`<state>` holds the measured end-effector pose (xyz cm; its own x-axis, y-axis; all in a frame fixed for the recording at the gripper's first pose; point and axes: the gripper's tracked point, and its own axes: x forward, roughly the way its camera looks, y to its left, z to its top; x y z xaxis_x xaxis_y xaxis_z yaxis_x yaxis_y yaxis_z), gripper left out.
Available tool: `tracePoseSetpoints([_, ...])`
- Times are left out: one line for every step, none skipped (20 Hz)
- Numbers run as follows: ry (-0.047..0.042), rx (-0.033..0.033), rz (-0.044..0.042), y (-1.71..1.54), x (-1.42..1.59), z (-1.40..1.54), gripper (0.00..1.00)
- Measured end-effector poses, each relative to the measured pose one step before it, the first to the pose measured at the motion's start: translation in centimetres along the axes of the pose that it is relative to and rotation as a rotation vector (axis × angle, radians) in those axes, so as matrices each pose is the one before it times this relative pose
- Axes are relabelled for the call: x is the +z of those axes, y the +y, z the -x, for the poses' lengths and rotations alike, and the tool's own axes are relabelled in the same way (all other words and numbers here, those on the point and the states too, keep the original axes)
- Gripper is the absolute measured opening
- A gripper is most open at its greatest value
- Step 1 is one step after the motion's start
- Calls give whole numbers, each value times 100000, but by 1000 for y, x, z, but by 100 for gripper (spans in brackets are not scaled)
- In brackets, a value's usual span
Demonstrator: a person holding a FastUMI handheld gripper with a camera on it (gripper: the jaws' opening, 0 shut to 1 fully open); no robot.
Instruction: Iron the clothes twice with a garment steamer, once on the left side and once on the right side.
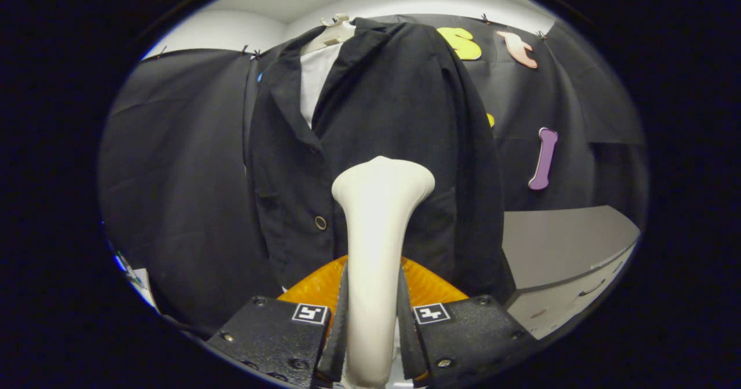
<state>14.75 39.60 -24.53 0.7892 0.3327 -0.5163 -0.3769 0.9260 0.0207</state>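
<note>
The gripper point(373, 342) is clamped on the steamer point(376, 244): both fingers point(338, 325) press against the sides of its pale handle, one on each side, with the handle standing upright between them. The handle rises out of the grip as a narrow neck and widens into a flared head, which points forward at the jacket point(376, 134) just ahead. Whether the head actually touches the cloth I cannot tell; it sits in front of the lower middle of the jacket's front, a little toward the side away from the button point(320, 222).

The jacket is dark and hangs from a pale hanger point(333, 33) at the top of the booth wall point(173, 163). Its lapels fall open at the chest, showing a white lining or shirt point(315, 82) in the gap under the collar. The one button I can see sits low on the front panel, beside the steamer's neck. The hem ends just above the fingers.

Behind the steamer's neck and just over the fingers an orange, ribbed, rounded shape point(428, 285) shows; what it belongs to I cannot make out. Off to the side of the jacket stands a grey counter point(561, 244), its near edge running toward the wall, with a drawer front and slim handle point(591, 289) below the edge. Above the black cloth the wall is white.
</note>
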Motion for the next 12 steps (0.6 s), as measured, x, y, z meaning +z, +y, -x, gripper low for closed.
tracePoseSetpoints([1367, -168, 80, -80, -622, -28, 41])
tracePoseSetpoints([1310, -91, 316, -18, -514, -79, 41])
tracePoseSetpoints([1259, -157, 600, 56, -629, -120, 41])
tracePoseSetpoints([1291, 50, 537, 118, -675, 57, 41])
tracePoseSetpoints([1280, 172, 422, 115, -801, -122, 41])
tracePoseSetpoints([1475, 152, 368, 138, -662, -70, 41])
tracePoseSetpoints([1546, 63, 205, 16, -718, -70, 41])
tracePoseSetpoints([1842, 39, 31, -28, -614, -213, 41])
tracePoseSetpoints([2140, -36, -203, 19, -864, -349, 41])
tracePoseSetpoints([2160, -200, -460, -120, -687, -151, 40])
tracePoseSetpoints([2106, -334, -415, -117, -1008, -39, 40])
tracePoseSetpoints([2118, -408, -362, -119, -815, -181, 41])
